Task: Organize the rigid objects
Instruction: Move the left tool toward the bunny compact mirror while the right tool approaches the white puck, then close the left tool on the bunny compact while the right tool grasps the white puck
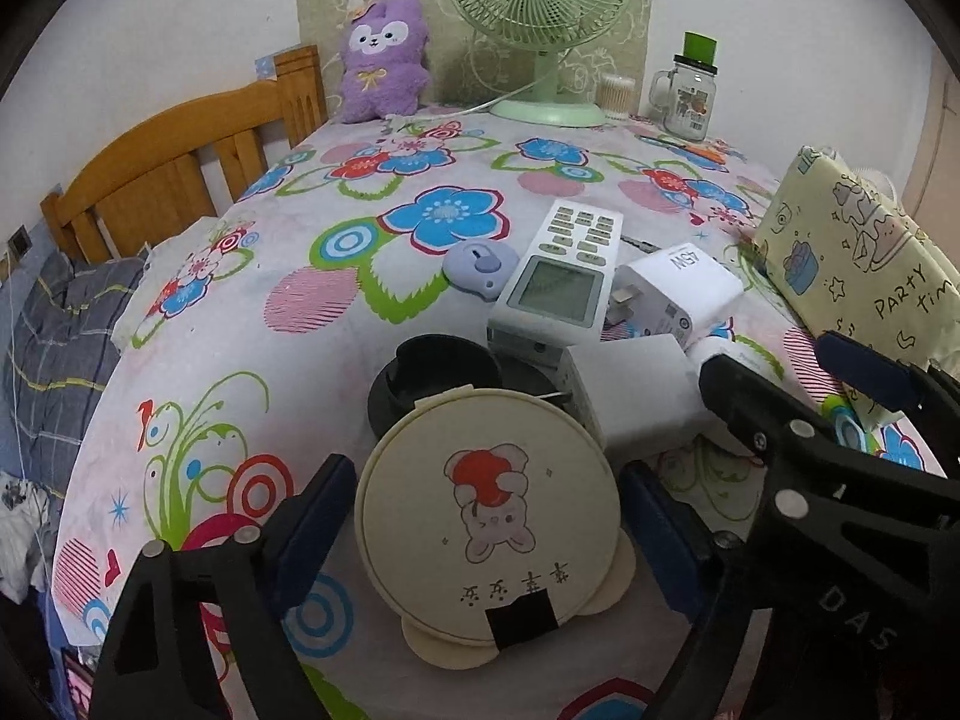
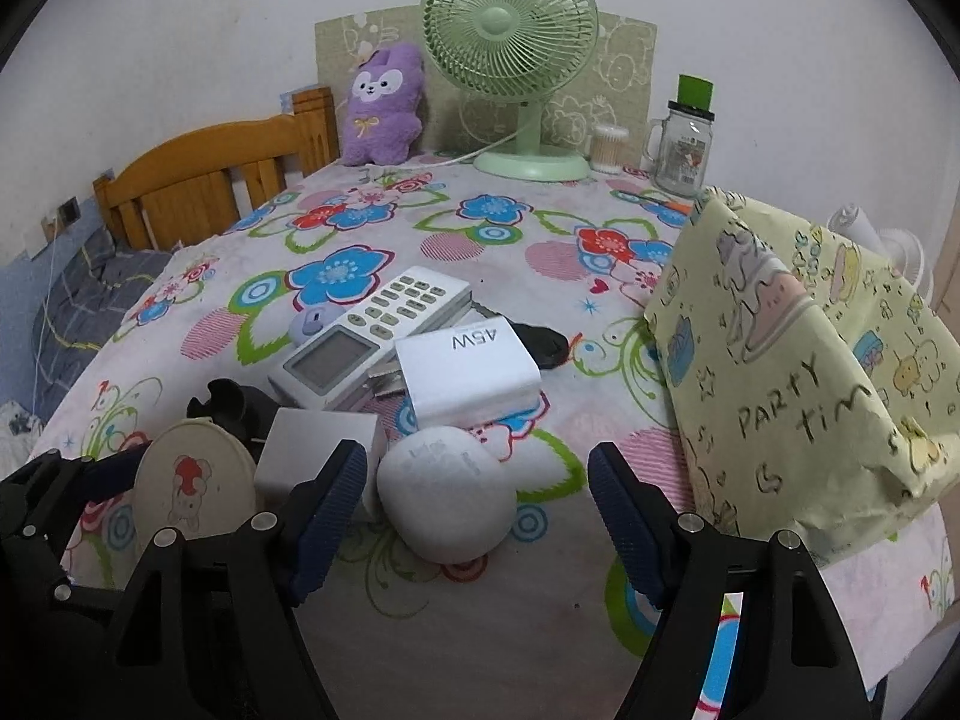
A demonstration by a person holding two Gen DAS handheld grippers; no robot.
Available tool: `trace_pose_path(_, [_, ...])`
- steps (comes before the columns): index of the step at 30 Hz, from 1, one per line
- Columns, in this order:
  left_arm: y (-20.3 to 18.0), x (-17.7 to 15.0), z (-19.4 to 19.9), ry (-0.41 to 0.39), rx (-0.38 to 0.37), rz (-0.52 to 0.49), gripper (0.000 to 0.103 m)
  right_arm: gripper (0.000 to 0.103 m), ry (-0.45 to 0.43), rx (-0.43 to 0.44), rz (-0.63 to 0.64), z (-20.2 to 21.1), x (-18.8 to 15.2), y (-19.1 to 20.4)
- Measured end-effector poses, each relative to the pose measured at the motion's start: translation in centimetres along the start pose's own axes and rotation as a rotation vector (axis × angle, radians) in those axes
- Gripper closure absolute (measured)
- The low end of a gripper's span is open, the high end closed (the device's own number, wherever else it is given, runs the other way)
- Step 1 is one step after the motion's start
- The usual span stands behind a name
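Note:
A round cream case with a bunny picture lies flat on the floral tablecloth between the fingers of my open left gripper; it also shows in the right wrist view. My open right gripper brackets a white egg-shaped device. Behind lie a white cube adapter, a 45W charger, a white remote, a black round holder and a small lilac gadget.
A yellow "Party time" box stands at the right. At the back are a green fan, a purple plush, a glass jar mug and a cotton-swab pot. A wooden bed frame is left.

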State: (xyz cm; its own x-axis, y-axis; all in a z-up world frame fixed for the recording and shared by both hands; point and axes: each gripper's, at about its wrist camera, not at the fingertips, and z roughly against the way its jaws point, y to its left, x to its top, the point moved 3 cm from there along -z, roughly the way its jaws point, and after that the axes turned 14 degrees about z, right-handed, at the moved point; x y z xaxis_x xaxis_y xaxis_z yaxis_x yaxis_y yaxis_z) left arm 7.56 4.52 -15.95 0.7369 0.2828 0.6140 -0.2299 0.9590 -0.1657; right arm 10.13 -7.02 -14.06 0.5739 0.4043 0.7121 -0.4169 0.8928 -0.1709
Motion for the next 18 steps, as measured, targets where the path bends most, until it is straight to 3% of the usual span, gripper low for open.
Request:
trace_pose_path(5, [-0.3, 0.0, 0.2, -0.006, -0.019, -0.010, 0.026, 0.024, 0.024, 0.011, -0.027, 0.2, -0.6, -0.6])
trace_pose_path(11, [-0.5, 0.2, 0.1, -0.008, -0.030, -0.026, 0.026, 0.024, 0.071, 0.044, -0.086, -0.7, -1.2, -1.3])
trace_pose_path(16, [-0.7, 0.2, 0.1, -0.008, -0.030, -0.029, 0.026, 0.024, 0.080, 0.013, -0.067, -1.5, -0.8, -1.0])
trace_pose_path(18, [-0.8, 0.1, 0.1, -0.009, -0.029, -0.031, 0.026, 0.029, 0.088, 0.021, -0.080, -1.9, -0.8, -1.0])
